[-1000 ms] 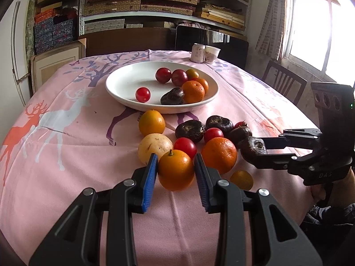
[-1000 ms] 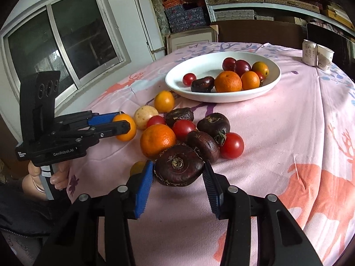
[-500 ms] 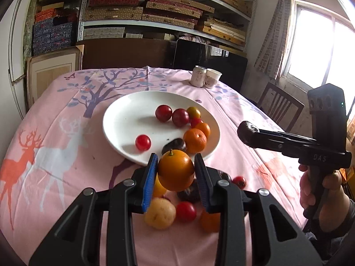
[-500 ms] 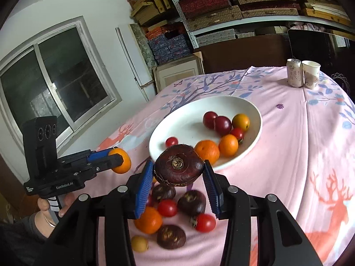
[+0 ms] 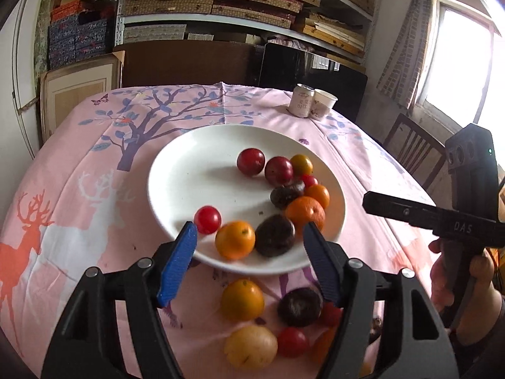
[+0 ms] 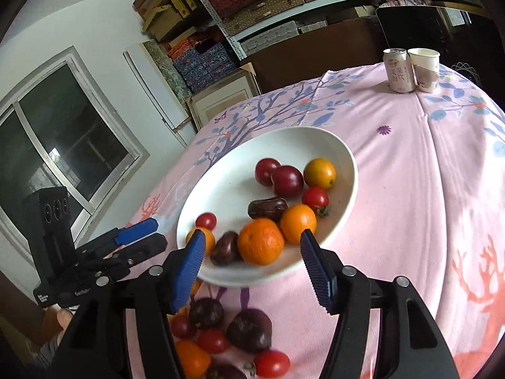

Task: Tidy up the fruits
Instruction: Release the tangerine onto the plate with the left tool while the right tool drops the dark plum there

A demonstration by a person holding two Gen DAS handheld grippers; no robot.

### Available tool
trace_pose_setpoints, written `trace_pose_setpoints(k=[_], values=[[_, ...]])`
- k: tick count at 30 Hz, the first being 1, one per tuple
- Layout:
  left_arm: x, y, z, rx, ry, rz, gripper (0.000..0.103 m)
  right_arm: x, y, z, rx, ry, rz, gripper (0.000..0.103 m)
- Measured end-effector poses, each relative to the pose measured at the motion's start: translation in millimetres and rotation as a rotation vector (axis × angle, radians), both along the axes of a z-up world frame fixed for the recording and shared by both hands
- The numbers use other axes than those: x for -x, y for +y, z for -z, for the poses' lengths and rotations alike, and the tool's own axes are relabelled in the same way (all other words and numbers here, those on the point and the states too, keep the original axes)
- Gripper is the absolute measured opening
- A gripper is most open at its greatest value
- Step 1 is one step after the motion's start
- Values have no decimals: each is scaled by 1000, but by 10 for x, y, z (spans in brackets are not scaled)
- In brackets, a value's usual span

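Hovering over the plate (image 5: 164,170), both grippers spread, holding nothing.
Orange (image 5: 235,239) near the rim may roll off if bumped by left gripper (image 5: 249,262) or right gripper (image 6: 252,263).

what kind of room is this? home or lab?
Probably a home dining or storage room: a table under a pink deer-print tablecloth, a wooden chair by the window, and shelves stacked with boxes behind.

Metal shelves (image 5: 252,3) w/ stacked boxes fill the back wall at 12 o'clock. Bright window (image 5: 464,63) w/ curtain (image 5: 407,47) at 2 o'clock, dark wooden chair (image 5: 410,148) below it. Second window (image 6: 63,139) in white wall at 9 o'clock, right wrist view.
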State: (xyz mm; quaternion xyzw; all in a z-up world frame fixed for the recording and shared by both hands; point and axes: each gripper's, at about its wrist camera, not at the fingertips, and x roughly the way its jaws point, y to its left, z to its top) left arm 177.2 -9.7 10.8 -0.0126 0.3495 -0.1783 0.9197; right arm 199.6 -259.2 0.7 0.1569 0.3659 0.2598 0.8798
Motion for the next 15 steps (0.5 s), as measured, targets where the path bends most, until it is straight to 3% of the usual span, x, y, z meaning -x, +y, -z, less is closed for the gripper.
trace_pose_setpoints(k=[4,7,14,15], values=[[514,0,139,-119,-34,57,69,506,-180,169,27,-34,-10,63],[754,14,241,-164,-44,81,75,733,-272,265,39,-46,-13,63],[845,-14,446,-231,1,76,74,868,-258,247,63,-96,-23,66],[824,-23,483,-246,18,66,67,885,-239,238,73,-105,-32,66]])
